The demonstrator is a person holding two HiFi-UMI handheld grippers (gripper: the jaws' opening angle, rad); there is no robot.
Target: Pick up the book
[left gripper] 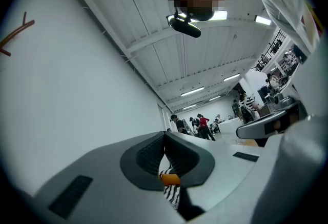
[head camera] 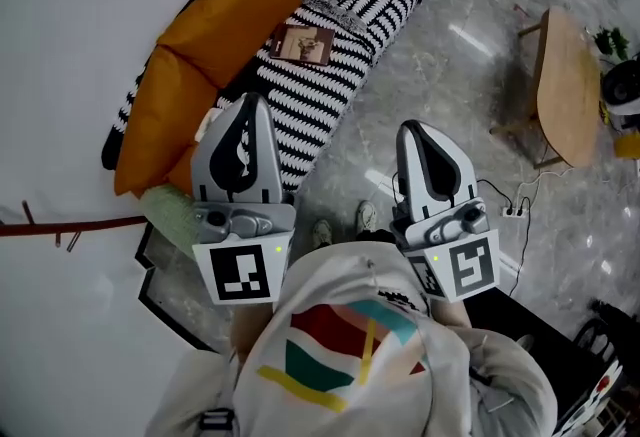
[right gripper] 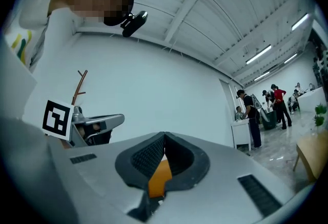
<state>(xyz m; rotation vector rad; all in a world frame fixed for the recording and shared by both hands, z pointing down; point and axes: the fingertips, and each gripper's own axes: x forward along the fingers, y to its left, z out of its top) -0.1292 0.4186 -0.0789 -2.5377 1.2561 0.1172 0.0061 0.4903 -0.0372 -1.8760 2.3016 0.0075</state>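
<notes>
A brown book [head camera: 303, 44] lies flat on the black-and-white striped seat of a sofa [head camera: 320, 90] with orange back cushions [head camera: 215, 20]. Both grippers are held up in front of the person, short of the sofa and well away from the book. My left gripper [head camera: 250, 101] is shut with its jaw tips meeting and nothing between them; in its own view the left gripper [left gripper: 164, 136] aims at a white wall and ceiling. My right gripper [head camera: 413, 129] is also shut and empty over the floor; in its own view the right gripper [right gripper: 164, 136] faces the wall.
A small wooden table [head camera: 565, 85] stands on the glossy marble floor at the right. A power strip and cable [head camera: 512, 211] lie on the floor near it. A pale green cushion [head camera: 170, 213] sits at the sofa's near end. People stand far off in the hall [right gripper: 274, 107].
</notes>
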